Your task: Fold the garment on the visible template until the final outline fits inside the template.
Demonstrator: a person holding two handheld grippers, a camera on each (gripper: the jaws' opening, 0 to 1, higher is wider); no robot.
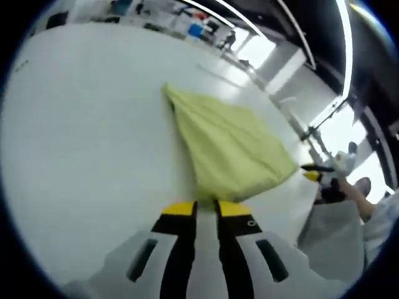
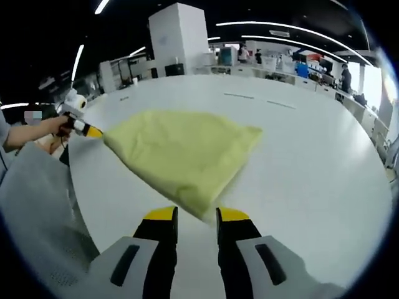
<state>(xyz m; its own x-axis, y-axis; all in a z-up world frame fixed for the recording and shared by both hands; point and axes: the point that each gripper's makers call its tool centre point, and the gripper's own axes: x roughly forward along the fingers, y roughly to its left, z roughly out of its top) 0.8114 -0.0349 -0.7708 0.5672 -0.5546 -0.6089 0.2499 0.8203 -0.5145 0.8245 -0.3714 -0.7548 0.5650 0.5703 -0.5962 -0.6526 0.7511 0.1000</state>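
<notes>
So the yellow garment (image 1: pixel 229 151) lies flat on the white table (image 1: pixel 81 143), already bunched into a rough triangle, and everything here hangs on which corner sits at which gripper. In the left gripper view, the left gripper (image 1: pixel 206 208) points straight at the wide near edge of the garment, with the cloth stretching away from the fingers (image 1: pixel 179 212) toward a narrow tip at the far end, so its long axis runs pretty much along the line the fingers point. Those fingers stand a narrow gap apart, nearly together, tips right at the cloth's edge; I honestly can't tell if they've nipped a bit of fabric or just sit next to it. In the right gripper view, the right gripper (image 2: pixel 196 215) sits at another corner of the garment (image 2: pixel 181 156), the point of cloth drooping down right between its yellow tips; same story, slim gap, and whether it's pinching is not clear from here. That view also catches the left gripper (image 2: pixel 87 129) off at the garment's left corner, tip touching the fabric, held by a person's hand (image 2: pixel 59 126). My guess is each gripper is equally close to its own corner, so the next fold wants both lifting together. I can't make out any template outline on the table.
</notes>
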